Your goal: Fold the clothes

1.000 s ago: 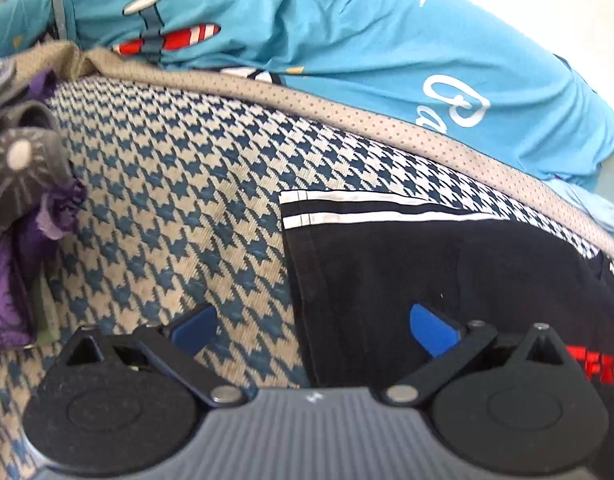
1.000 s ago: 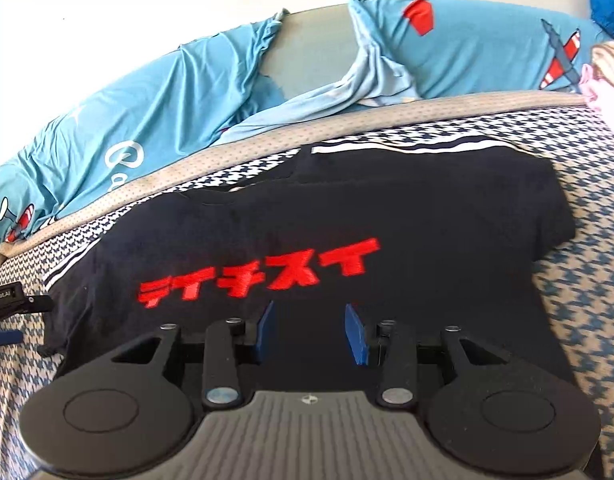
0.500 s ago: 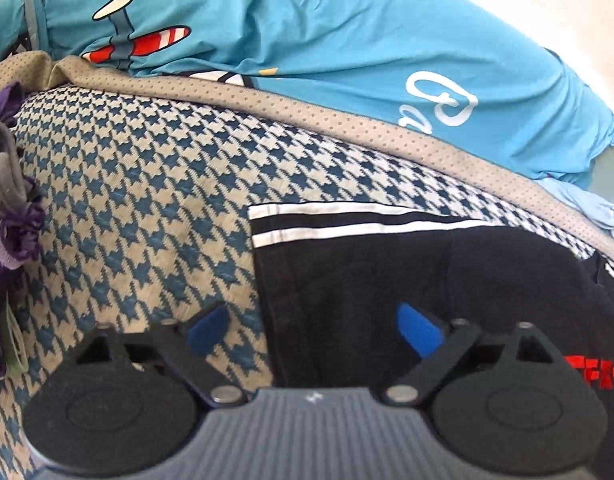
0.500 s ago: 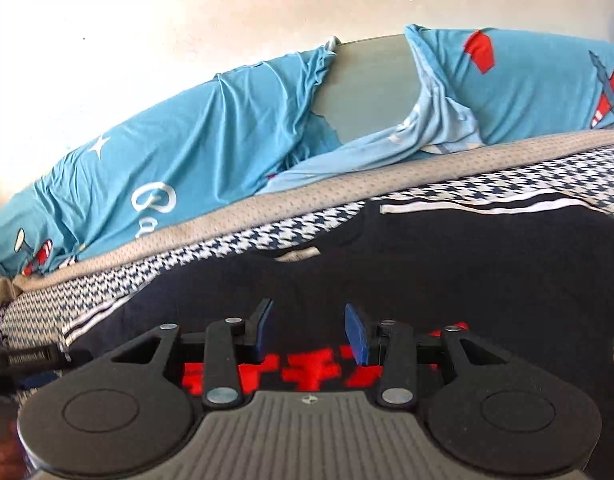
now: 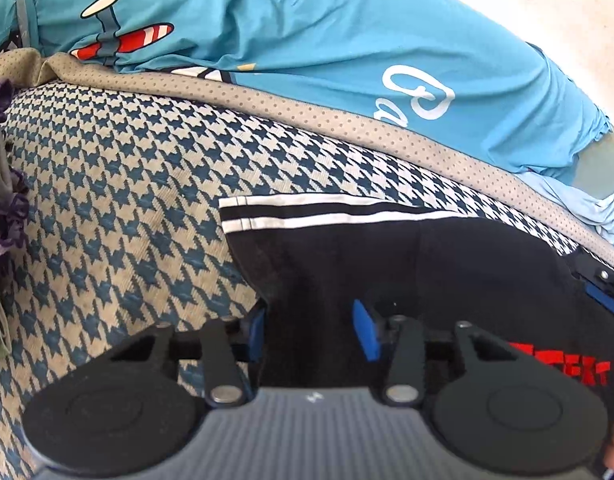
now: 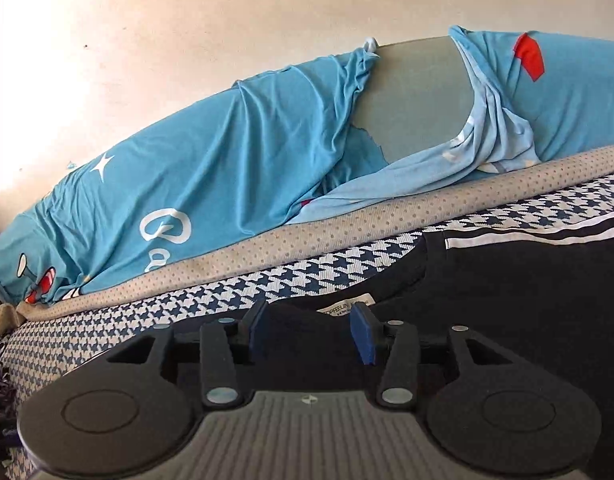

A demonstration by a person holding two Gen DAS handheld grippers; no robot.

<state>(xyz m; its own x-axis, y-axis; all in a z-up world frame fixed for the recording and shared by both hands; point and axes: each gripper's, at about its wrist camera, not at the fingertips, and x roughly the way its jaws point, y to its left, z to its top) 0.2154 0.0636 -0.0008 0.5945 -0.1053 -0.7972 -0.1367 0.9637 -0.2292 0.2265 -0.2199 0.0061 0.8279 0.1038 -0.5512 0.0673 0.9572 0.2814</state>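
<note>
Two grippers lay low on the black cotton T-shirt with red lettering point(image 5: 459, 264), spread flat on the houndstooth bedcover point(image 5: 119, 208).
Our left gripper point(image 5: 309, 330) straddled the sleeve's side edge, jaws parted; our right gripper point(image 6: 309, 330), also parted, sat just short of the white neck label point(image 6: 347, 305). We judged each should close on one layer only, then lift together. We saw no containers.

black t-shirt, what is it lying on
The black t-shirt lies flat on a blue-and-cream houndstooth cover, which shows all around its striped sleeve. Whatever lies directly beneath the shirt is covered.
</note>
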